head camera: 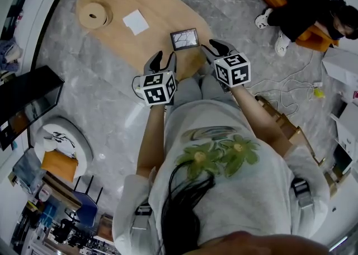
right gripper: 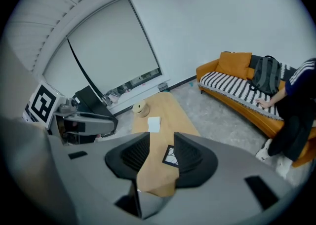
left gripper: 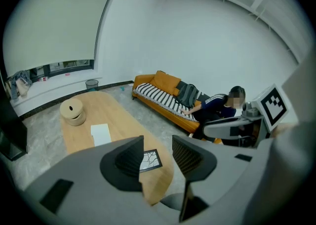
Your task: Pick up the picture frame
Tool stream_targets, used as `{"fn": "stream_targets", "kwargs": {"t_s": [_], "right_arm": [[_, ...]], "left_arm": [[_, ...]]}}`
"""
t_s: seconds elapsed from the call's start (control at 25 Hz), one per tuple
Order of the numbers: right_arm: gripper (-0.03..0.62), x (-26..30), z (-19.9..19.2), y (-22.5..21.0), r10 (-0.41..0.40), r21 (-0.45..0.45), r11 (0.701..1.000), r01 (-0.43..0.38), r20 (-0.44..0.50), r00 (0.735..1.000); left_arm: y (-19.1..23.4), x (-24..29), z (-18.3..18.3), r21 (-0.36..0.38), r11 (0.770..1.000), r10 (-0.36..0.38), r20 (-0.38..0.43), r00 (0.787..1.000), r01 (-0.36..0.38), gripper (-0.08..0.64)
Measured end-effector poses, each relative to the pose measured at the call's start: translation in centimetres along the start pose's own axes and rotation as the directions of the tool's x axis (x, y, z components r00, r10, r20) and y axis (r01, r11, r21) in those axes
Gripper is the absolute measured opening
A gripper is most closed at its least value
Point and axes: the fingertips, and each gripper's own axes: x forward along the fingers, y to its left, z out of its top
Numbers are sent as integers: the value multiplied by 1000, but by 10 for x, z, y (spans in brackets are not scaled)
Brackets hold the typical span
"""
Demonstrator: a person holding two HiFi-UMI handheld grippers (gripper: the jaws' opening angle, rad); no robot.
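A small dark-edged picture frame [head camera: 184, 39] with a pale branching print lies flat near the close end of a low wooden table [head camera: 145, 8]. Between my left jaws the frame [left gripper: 149, 160] shows partly, and the right gripper view catches the frame [right gripper: 171, 156] between its jaws too. My left gripper [head camera: 164, 58] hovers open just short and left of the frame. My right gripper [head camera: 217, 47] hovers open just right of it. Neither touches the frame, and nothing is held.
On the table lie a round wooden spool [head camera: 93, 15] and a white paper sheet [head camera: 136, 22] farther away. A person [head camera: 310, 5] sits by an orange striped sofa [left gripper: 160, 95] to the right. Cables [head camera: 285, 94] and boxes lie on the grey floor at right.
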Motion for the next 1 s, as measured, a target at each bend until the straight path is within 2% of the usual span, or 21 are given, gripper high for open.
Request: {"fn": "stream_targets", "kwargs": {"t_s": [0.4,0.84,1.0], "right_arm": [[141,27,0,-13,-23,27,999,23,-8,1000],[143,59,-18,-31,-16,39,999,19,-59,998],[143,71,-22,-35,-19,55,998,21,-50,999]], "left_arm": [[16,30,-1,-21,1000,-11,-20,1000,10,179],[26,67,-22,-15,1000,-23,-84,996,22,192],[31,79,-28,-16,999,-31,-90,995,30,193]]}}
